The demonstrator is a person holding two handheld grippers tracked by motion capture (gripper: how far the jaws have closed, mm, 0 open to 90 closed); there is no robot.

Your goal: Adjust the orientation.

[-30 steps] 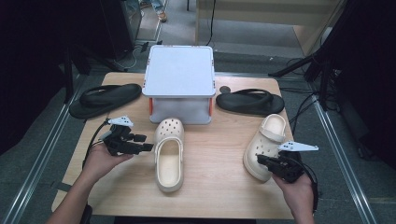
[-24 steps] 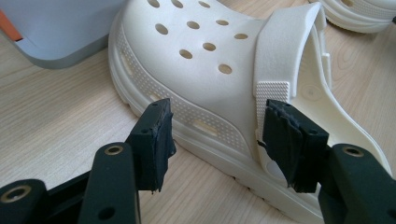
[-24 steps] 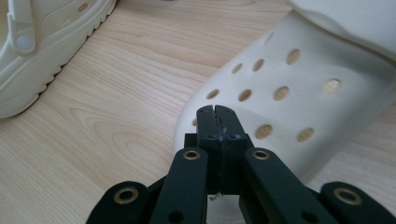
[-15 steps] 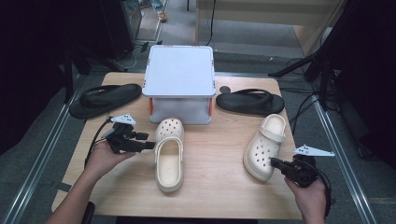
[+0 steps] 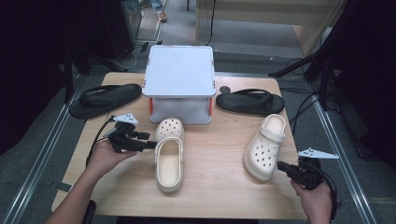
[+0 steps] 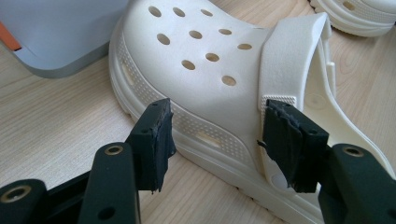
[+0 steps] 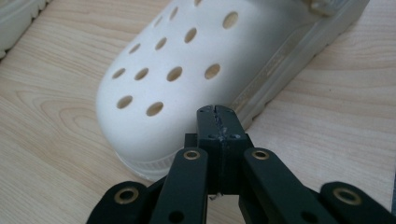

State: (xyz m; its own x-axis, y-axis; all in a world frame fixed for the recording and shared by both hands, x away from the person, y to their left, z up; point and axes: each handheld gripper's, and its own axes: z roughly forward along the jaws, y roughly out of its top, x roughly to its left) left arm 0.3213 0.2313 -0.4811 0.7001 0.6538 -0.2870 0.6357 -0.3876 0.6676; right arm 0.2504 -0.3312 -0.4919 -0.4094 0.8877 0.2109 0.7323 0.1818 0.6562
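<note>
Two cream clogs lie on the wooden table. The left clog (image 5: 169, 161) lies in front of the grey box, with its toe toward the box. My left gripper (image 5: 150, 144) is at its left side, open; in the left gripper view (image 6: 224, 140) the pads stand apart just before the clog's side wall (image 6: 210, 88) and strap. The right clog (image 5: 265, 147) lies at an angle farther right. My right gripper (image 5: 281, 165) is shut with nothing in it, its tip (image 7: 216, 113) close to that clog's perforated toe (image 7: 187, 79).
A grey lidded box (image 5: 181, 88) stands at the back middle. One black flip-flop (image 5: 105, 99) lies to its left and another (image 5: 251, 101) to its right. Bare wood (image 5: 215, 177) lies between the clogs. Metal rails run along both table sides.
My right hand and gripper have drifted right and slightly toward the table's near edge, off the right clog's side. The left gripper and both clogs have stayed put.
</note>
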